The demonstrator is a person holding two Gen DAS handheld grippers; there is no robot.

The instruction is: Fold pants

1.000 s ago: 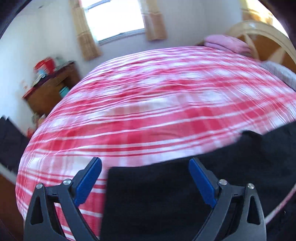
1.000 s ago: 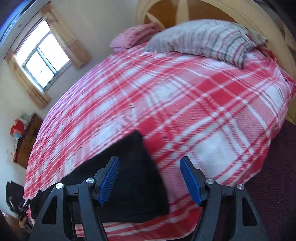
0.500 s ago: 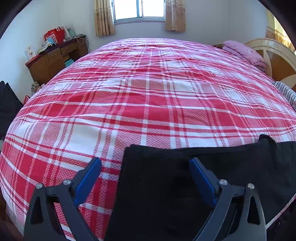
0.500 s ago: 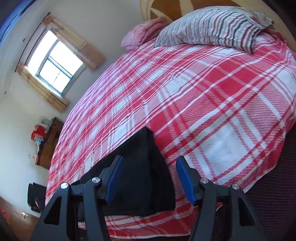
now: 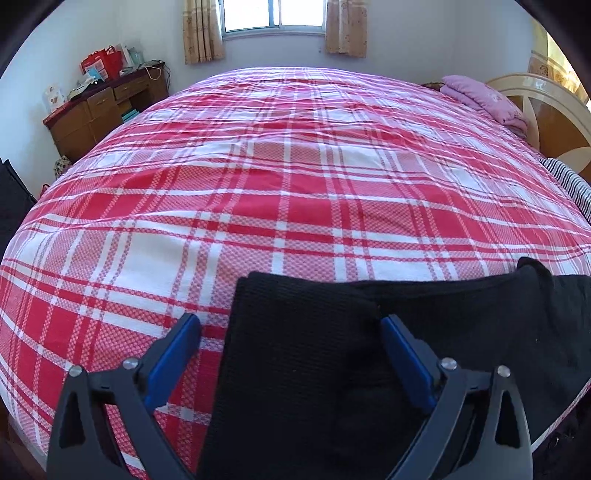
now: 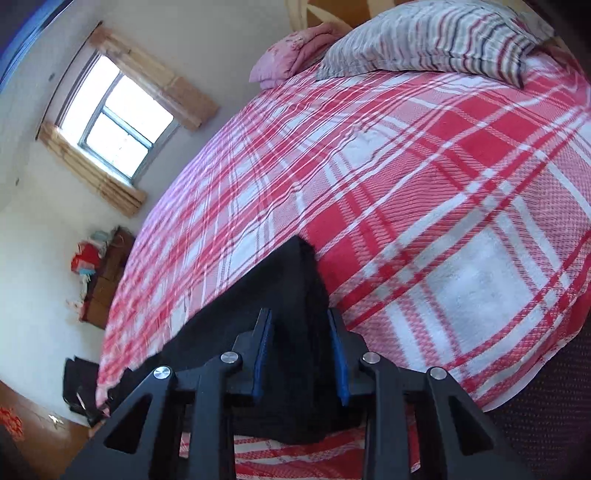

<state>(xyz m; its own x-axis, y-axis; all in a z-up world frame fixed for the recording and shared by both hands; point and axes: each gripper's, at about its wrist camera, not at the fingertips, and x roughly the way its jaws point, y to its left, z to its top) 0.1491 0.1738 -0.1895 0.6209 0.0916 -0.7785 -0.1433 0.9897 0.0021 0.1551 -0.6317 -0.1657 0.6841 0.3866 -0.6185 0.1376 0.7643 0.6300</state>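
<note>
Black pants lie flat along the near edge of the bed with the red and white checked cover. My left gripper is open, its blue fingers on either side of the left end of the pants, just above the cloth. In the right wrist view the pants show as a dark strip ending in a corner. My right gripper has its blue fingers drawn close together around the right end of the pants, near that corner, with black cloth between them.
A striped pillow and a folded pink blanket lie at the head of the bed by the cream headboard. A wooden desk with clutter stands by the far wall under the window. A dark bag sits on the floor.
My right gripper has moved down onto the right end of the pants and its fingers have closed in on the cloth. My left gripper has stayed open over the left end.
</note>
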